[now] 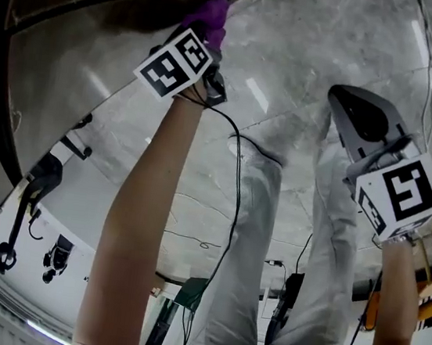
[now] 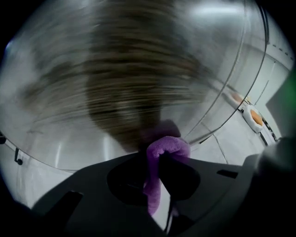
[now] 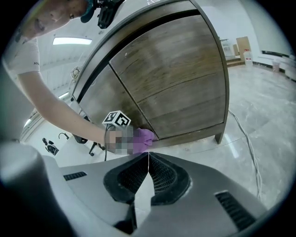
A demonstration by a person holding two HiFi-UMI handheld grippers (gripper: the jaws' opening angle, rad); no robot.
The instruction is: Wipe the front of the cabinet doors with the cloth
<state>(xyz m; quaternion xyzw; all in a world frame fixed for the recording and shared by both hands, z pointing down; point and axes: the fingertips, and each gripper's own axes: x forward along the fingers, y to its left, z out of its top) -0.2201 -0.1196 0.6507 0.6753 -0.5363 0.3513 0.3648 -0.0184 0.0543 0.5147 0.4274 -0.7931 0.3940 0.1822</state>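
Cloth (image 2: 172, 145) (purple, fuzzy) bunches in left claw (image 2: 158, 161) against the cabinet door (image 2: 120, 88).

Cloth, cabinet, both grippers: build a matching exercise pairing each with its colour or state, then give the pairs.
1 cloth
2 left gripper
3 right gripper
4 cabinet

a jaws together, nothing between them
b purple
c shut on the cloth
d wood-grain doors, on short legs

Pairs: 1-b, 2-c, 3-a, 4-d

Dark left claw (image 2: 159, 157), grey right claw (image 3: 148, 159), black-and-white marker cubes (image 1: 175, 61), black cable (image 1: 237, 202), light grey trousers (image 1: 327, 285), white short sleeve (image 3: 27, 58)
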